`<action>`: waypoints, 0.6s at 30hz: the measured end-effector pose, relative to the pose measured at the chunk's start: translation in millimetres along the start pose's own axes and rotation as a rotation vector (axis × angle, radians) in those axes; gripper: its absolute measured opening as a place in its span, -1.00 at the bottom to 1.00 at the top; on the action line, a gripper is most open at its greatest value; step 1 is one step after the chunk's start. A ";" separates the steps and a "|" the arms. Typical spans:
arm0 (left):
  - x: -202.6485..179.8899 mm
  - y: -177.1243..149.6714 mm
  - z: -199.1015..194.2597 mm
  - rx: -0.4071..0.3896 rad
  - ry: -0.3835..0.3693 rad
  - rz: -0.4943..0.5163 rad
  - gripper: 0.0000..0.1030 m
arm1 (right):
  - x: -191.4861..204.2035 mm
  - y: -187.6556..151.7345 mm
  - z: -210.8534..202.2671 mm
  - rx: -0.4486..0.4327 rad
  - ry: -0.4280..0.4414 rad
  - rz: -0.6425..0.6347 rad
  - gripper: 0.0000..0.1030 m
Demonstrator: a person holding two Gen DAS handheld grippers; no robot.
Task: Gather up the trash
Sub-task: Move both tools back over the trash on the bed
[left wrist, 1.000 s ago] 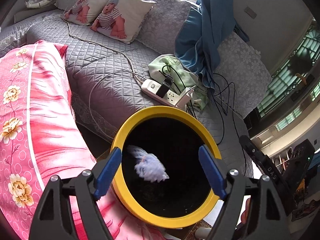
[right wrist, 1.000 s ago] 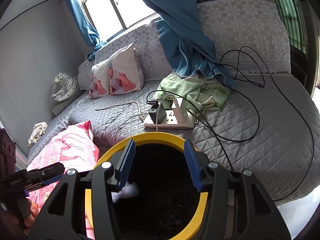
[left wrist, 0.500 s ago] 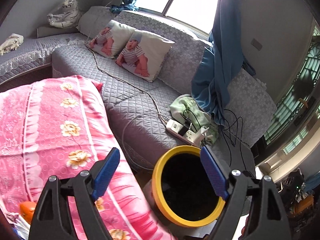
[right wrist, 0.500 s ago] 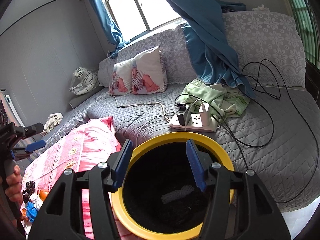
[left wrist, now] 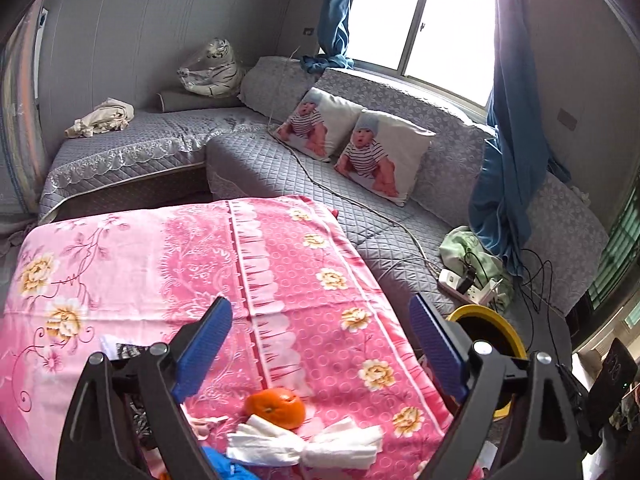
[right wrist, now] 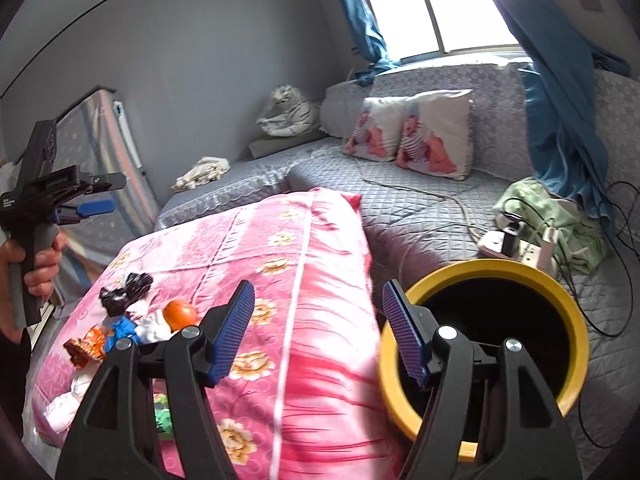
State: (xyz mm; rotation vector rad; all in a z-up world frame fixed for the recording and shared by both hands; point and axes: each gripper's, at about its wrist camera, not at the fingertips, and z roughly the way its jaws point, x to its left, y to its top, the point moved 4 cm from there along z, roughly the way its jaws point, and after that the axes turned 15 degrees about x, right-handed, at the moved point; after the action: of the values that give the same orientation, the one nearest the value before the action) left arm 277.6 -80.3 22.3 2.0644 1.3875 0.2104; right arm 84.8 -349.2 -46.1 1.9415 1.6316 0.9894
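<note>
My left gripper [left wrist: 320, 344] hangs over the pink flowered table cloth [left wrist: 168, 248], its jaws opening wide with nothing between them. Just below it lie an orange [left wrist: 276, 402] and a crumpled white tissue [left wrist: 304, 446]. The yellow-rimmed bin [left wrist: 486, 320] shows past the right finger. My right gripper [right wrist: 318, 328] is also opening and holds nothing; it sits between the cloth and the yellow bin [right wrist: 560, 300]. In the right wrist view the trash pile holds a black wrapper [right wrist: 126, 290], the orange [right wrist: 180, 314], a blue scrap [right wrist: 122, 328] and an orange packet [right wrist: 86, 346].
A grey quilted sofa [left wrist: 280, 168] wraps the room, with two baby-print cushions [left wrist: 356, 144], a toy tiger [left wrist: 212, 70] and a power strip with cables [right wrist: 516, 244]. A hand [right wrist: 38, 268] holds the left gripper at the far left of the right wrist view.
Both grippers swung away from the bin's mouth toward the pink table. The tissue that was falling into the bin is gone from view. Both pairs of jaws stand wider.
</note>
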 end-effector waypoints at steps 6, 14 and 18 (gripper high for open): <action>42.8 -43.8 -28.6 0.010 0.048 -0.015 0.75 | 60.0 -13.1 21.2 0.078 0.098 -0.143 0.29; 78.1 -133.4 -65.3 0.042 0.034 -0.075 0.79 | 112.0 -27.5 55.9 0.185 0.130 -0.346 0.29; 89.9 -179.2 -74.3 0.074 0.055 -0.117 0.80 | 128.7 -33.0 71.6 0.241 0.116 -0.416 0.30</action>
State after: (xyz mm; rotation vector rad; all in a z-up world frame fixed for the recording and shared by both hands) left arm 143.1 72.9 -42.4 2.0425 1.5662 0.1694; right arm 123.4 -208.3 -84.3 1.6017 2.1917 0.7772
